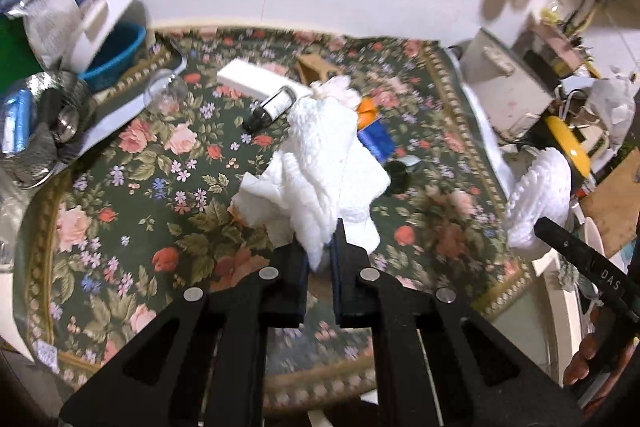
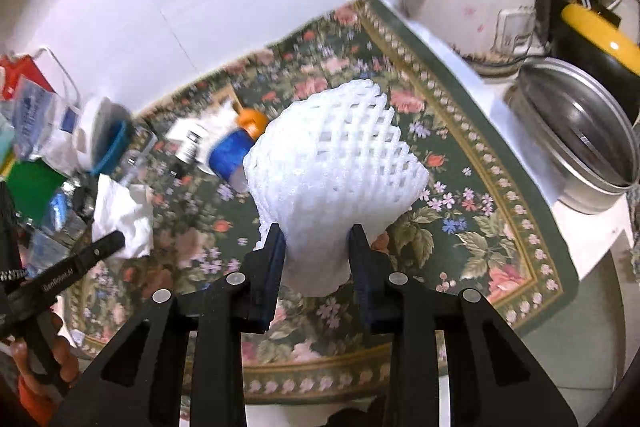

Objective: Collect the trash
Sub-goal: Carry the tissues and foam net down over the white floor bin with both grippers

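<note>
**Ana:** Above the flowered tablecloth [image 1: 132,163], the left gripper [image 1: 320,247] has its jaws clenched on a crumpled paper towel [image 1: 324,163], which hangs clear of the cloth, near the middle of the left wrist view.

**Ben:** And the right gripper [image 2: 316,243]?

**Ana:** Its jaws are clamped on a white foam fruit net [image 2: 336,163], squeezing the lower end; the net fans out toward twelve o'clock, off the table as well.

**Ben:** So both pieces of trash are picked up. Which step is this?

**Ana:** The carry, it seems: each hand is loaded, and nothing has been dropped anywhere yet.

**Ben:** What does the next move call for?

**Ana:** Probably keeping both grips tight and taking the loads to a bin. No bin is clearly visible, so where that is cannot be told. A blue bottle with an orange cap [image 2: 234,147] lies at ten o'clock from the net, and a small dark vial [image 1: 272,107] at eleven o'clock from the towel; both may be next.
</note>
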